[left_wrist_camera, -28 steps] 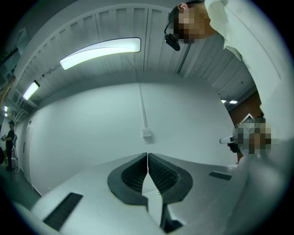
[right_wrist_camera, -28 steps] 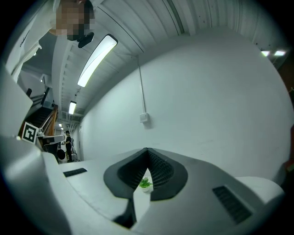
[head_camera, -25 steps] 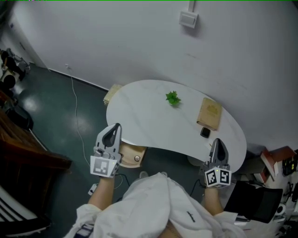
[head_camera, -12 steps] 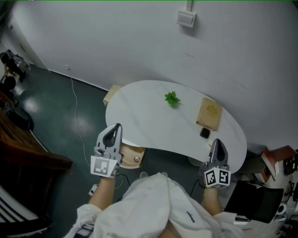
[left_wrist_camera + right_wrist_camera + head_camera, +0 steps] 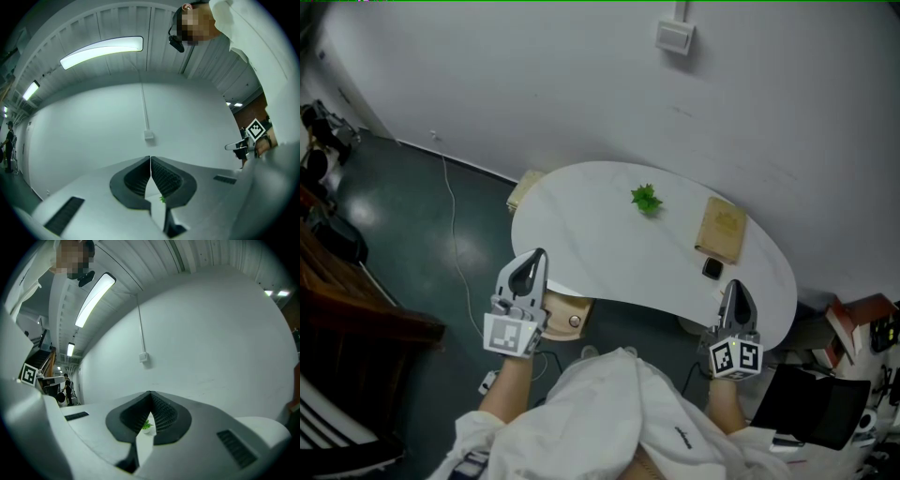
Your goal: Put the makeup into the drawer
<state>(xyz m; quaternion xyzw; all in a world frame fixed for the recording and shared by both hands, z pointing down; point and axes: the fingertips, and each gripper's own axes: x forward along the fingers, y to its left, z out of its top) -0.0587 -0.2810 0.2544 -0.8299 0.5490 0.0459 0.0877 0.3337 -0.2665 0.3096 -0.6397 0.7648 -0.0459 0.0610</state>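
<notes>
The left hand-held gripper (image 5: 530, 267) is held at the near left and points away from the person, its jaws pressed together with nothing between them. The right hand-held gripper (image 5: 736, 292), at the near right, points the same way, its jaws likewise meeting at the tips and empty. The left forearm (image 5: 502, 389) and right forearm (image 5: 722, 405) reach forward, bare.

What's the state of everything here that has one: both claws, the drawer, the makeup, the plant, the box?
Left claw: shut, empty.
Right claw: shut, empty.
Drawer: no inside showing, looks shut.
Makeup: lying on the table, not held.
Plant: upright on the table.
Box: lying flat beside the makeup.
</notes>
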